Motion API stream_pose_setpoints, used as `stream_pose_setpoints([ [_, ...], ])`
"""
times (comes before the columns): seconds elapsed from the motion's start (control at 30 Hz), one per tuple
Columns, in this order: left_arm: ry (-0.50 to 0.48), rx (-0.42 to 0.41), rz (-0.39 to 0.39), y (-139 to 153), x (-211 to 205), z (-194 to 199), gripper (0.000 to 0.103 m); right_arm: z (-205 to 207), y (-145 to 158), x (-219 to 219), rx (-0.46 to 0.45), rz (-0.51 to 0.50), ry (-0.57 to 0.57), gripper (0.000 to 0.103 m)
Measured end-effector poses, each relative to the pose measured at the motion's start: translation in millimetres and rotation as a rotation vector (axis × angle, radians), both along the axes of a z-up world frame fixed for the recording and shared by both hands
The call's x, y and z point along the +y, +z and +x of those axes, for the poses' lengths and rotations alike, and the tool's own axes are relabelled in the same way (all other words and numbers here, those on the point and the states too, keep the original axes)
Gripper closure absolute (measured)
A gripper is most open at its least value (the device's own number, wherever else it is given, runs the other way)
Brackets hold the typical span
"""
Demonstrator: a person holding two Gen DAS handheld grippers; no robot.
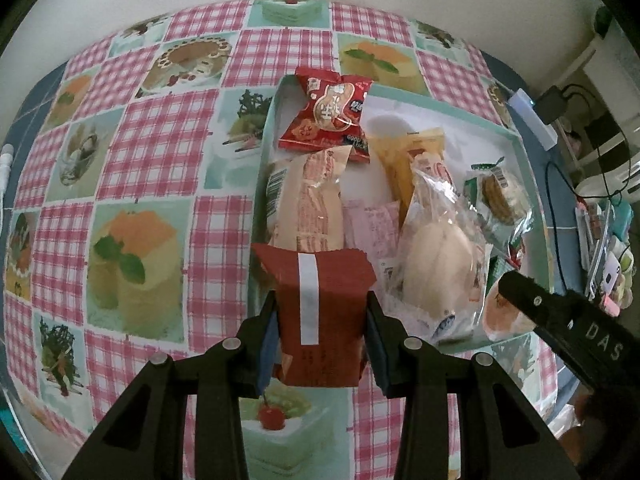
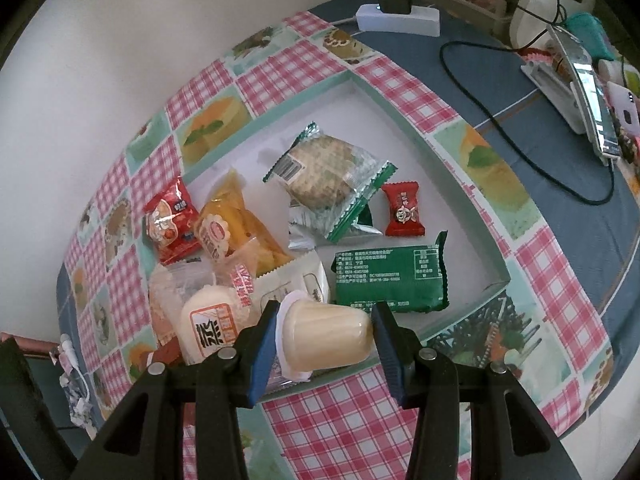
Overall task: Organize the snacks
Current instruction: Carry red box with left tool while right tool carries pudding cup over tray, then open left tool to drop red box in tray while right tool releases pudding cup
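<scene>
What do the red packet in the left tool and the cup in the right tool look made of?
Red packet: matte paper-like or foil-laminate wrapper, judging by the crimped, zigzag-cut top; which one is unclear. Jelly cup: smooth translucent plastic with a thin white peel lid; pale yellow contents show through.

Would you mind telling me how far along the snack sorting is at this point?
Done: many snacks already lie in the tray, including the green packet and small red candy. In hand: the left gripper holds a red packet; the right gripper holds a jelly cup. Left: setting both into the tray.
</scene>
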State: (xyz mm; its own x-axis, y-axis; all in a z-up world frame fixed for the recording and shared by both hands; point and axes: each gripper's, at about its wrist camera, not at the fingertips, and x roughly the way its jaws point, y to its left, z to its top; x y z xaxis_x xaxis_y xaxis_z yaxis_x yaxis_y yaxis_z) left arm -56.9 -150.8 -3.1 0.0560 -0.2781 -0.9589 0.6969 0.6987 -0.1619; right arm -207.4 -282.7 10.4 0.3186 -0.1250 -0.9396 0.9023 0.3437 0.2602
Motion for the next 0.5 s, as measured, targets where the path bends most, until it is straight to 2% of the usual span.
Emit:
stream_pose_setpoints([
  [0.5, 0.016, 0.012, -0.02, -6.7, -4.7, 4.9, 0.062, 15.4, -3.1, 6.6, 0.026, -0.004, 0.039, 0.054],
])
